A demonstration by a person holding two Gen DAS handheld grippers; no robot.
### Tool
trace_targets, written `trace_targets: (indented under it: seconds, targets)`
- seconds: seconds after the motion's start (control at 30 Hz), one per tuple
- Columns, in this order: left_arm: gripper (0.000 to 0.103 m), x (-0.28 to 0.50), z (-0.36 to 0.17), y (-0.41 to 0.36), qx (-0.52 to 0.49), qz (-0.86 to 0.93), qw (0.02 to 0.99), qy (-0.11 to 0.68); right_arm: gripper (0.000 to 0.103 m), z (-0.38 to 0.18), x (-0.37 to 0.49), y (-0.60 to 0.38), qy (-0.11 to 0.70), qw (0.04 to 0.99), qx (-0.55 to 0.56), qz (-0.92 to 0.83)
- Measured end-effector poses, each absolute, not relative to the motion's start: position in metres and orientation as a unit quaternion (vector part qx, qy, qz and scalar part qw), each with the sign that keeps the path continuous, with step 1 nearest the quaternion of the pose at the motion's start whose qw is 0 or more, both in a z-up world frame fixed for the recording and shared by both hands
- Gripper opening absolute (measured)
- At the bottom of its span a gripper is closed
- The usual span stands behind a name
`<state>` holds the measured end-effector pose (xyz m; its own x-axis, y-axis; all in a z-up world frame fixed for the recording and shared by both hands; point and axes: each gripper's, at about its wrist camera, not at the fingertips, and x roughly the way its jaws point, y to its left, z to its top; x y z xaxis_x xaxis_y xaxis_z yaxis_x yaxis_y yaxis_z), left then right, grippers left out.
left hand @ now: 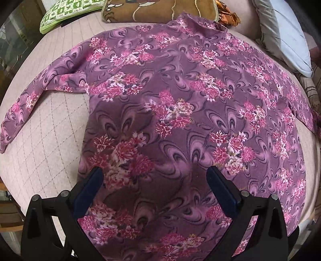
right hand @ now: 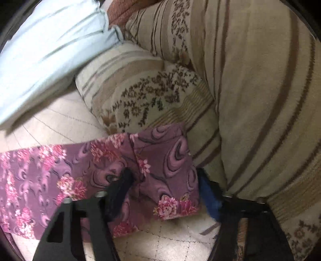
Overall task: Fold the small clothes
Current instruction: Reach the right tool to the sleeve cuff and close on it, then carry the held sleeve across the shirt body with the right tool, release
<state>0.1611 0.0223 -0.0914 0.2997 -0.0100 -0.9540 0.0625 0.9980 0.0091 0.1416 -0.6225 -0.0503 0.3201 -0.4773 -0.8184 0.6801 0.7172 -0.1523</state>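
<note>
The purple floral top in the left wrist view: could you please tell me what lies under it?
The purple floral top lies spread on a pale quilted cover with a diamond stitch pattern, visible around its left sleeve. Whatever sits directly beneath the garment's body is covered.

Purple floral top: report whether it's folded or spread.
Spread. The purple floral top lies flat on the bed cover, one sleeve stretched outward.

Left of the left claw (left hand: pixel 154 176) lies bare quilted bed cover (left hand: pixel 46 144), open for a pass beneath the spread sleeve (left hand: pixel 30 100). Ahead of it, cushions (left hand: pixel 156 10) line the far edge. Striped pillows (right hand: pixel 260 100) crowd the right claw (right hand: pixel 164 184) ahead and to its right; the cuff (right hand: pixel 166 170) fills its gap.
</note>
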Motion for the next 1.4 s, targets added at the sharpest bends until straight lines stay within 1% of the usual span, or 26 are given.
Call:
trace_targets:
  seconds: [0.03, 0.07, 0.17, 0.27, 0.47, 0.63, 0.93, 1.27, 1.4]
  targets:
    - [0.103, 0.161, -0.091, 0.023, 0.022, -0.023, 0.806, 0.59, 0.02, -0.047, 0.139, -0.624, 0.452, 0.811, 0.114, -0.353]
    - [0.103, 0.162, -0.092, 0.023, 0.022, -0.022, 0.807, 0.59, 0.007, -0.045, 0.136, -0.625, 0.45, 0.816, 0.119, -0.343]
    - [0.103, 0.167, -0.092, 0.025, 0.011, -0.015, 0.807, 0.59, 0.006, -0.035, 0.129, -0.621, 0.448, 0.832, 0.113, -0.308]
    - [0.103, 0.164, -0.091, 0.028, -0.004, -0.017, 0.81, 0.587, 0.006, -0.016, 0.117, -0.599, 0.429, 0.852, 0.107, -0.279]
    - [0.103, 0.152, -0.093, 0.028, -0.005, -0.022, 0.808, 0.588, 0.006, 0.014, 0.113, -0.515, 0.405, 0.888, 0.077, -0.203]
    - [0.103, 0.14, -0.085, 0.033, -0.008, -0.03, 0.811, 0.584, 0.006, 0.024, 0.128, -0.433, 0.4, 0.906, 0.058, -0.124]
    - [0.103, 0.127, -0.075, 0.045, -0.012, -0.041, 0.817, 0.575, 0.006, 0.002, 0.141, -0.283, 0.409, 0.912, 0.025, 0.008]
    - [0.103, 0.122, -0.069, 0.06, -0.03, -0.044, 0.818, 0.572, 0.007, -0.026, 0.099, -0.159, 0.43, 0.894, -0.039, 0.121]
    - [0.103, 0.118, -0.066, 0.061, -0.023, -0.046, 0.82, 0.57, 0.007, -0.033, 0.076, -0.124, 0.437, 0.881, -0.03, 0.176]
